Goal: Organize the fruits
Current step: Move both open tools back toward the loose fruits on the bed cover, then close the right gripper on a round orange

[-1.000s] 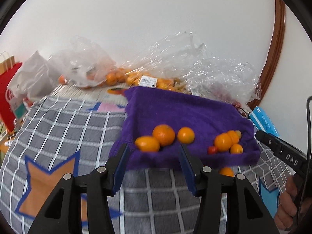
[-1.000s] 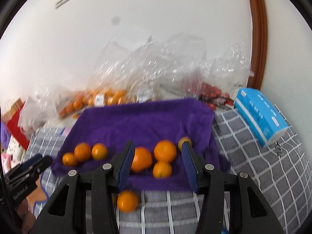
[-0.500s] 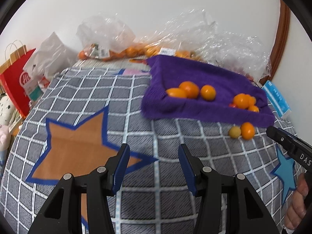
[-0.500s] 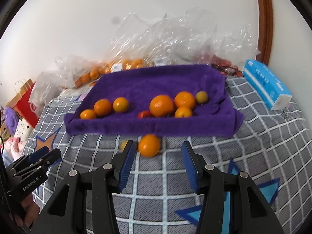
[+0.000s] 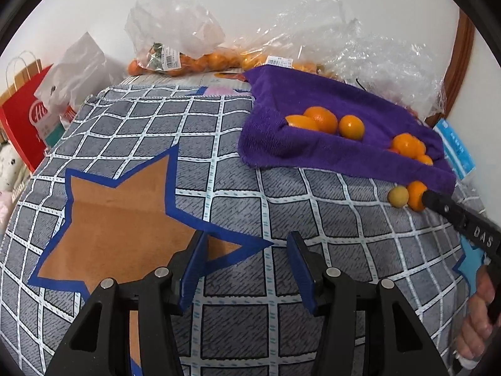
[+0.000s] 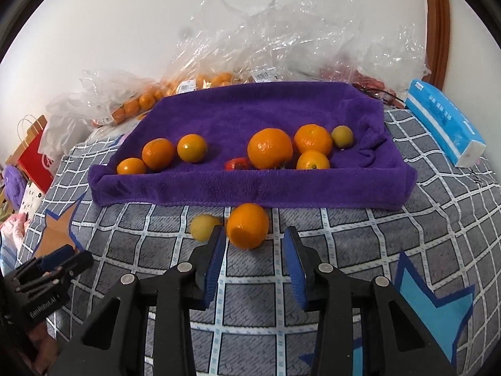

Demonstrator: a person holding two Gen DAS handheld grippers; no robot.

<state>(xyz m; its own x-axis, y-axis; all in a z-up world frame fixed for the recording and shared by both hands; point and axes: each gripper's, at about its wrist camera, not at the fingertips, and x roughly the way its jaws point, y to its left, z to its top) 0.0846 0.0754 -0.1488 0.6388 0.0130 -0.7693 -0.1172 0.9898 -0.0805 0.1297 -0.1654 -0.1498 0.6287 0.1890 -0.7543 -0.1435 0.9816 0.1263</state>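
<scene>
While my right gripper (image 6: 254, 240) narrows its jaws just short of the loose orange (image 6: 247, 225), gripping nothing, my left gripper (image 5: 247, 249) widens over bare checked cloth (image 5: 219, 188). Only the right view shows the pale fruit (image 6: 203, 227) beside its left finger and the red fruit on the purple towel (image 6: 250, 119); the left view alone shows the big orange star (image 5: 119, 219).
</scene>
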